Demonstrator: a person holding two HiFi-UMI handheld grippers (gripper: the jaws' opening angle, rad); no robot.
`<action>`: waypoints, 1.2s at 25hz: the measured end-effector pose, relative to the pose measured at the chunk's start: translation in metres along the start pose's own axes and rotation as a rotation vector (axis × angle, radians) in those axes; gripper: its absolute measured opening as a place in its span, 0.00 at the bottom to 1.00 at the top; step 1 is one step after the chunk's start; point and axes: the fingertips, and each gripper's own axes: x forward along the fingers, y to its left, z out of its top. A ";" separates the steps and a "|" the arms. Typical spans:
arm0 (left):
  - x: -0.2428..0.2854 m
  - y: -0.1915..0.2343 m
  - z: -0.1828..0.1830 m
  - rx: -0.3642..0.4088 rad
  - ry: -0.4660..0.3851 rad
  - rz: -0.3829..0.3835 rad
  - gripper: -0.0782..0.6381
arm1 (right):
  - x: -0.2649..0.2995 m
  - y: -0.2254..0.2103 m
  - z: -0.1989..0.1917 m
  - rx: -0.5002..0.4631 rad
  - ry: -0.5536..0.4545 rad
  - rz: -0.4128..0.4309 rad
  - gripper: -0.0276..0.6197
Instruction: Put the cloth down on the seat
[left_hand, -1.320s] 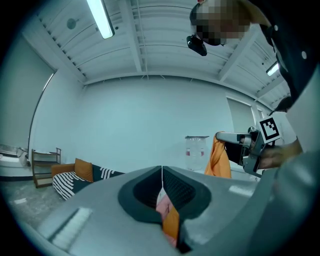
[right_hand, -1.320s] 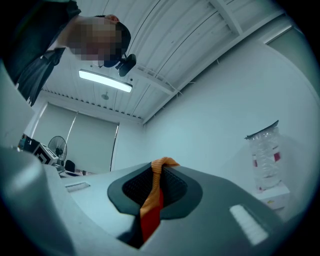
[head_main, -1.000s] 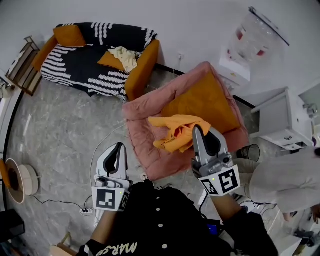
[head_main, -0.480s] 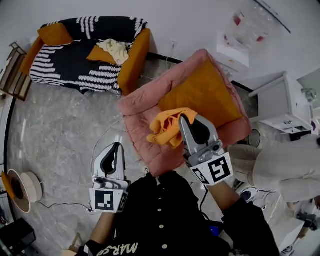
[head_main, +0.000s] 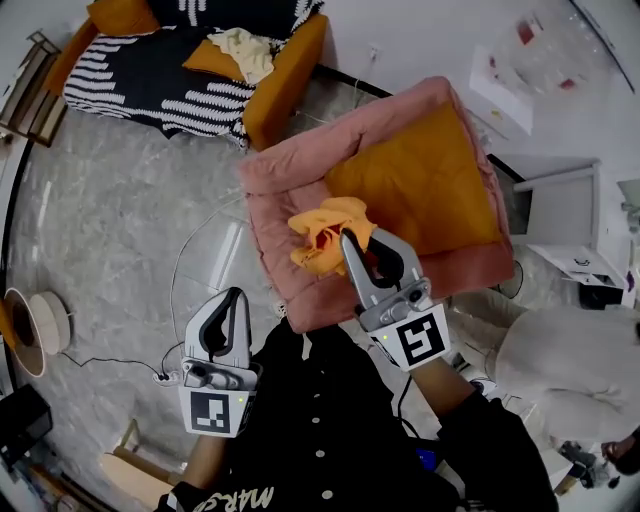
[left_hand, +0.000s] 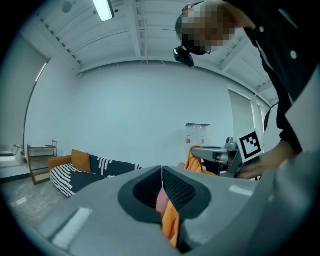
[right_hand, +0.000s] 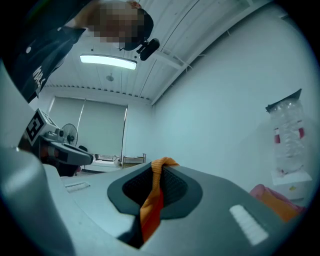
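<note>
Carried further over the pink padded seat with orange centre, the crumpled orange cloth hangs unreleased, clamped in the right hand-held gripper; the left hand-held gripper is closed and empty.

Two grippers are counted: the left gripper and the right gripper. Two cloths are seen, one orange cloth and one cream cloth. One pink seat, one striped sofa and one white cabinet are found. Three orange cushions are counted: one seat cushion and two sofa cushions.
</note>
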 end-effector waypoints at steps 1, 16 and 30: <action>-0.003 -0.004 -0.006 0.012 0.009 -0.003 0.12 | 0.004 0.000 -0.006 0.001 0.000 0.007 0.12; 0.003 -0.040 -0.098 -0.013 0.240 0.052 0.12 | 0.039 -0.016 -0.188 -0.139 0.269 0.138 0.12; 0.003 -0.033 -0.174 -0.090 0.373 0.087 0.12 | 0.064 -0.005 -0.332 -0.344 0.423 0.293 0.12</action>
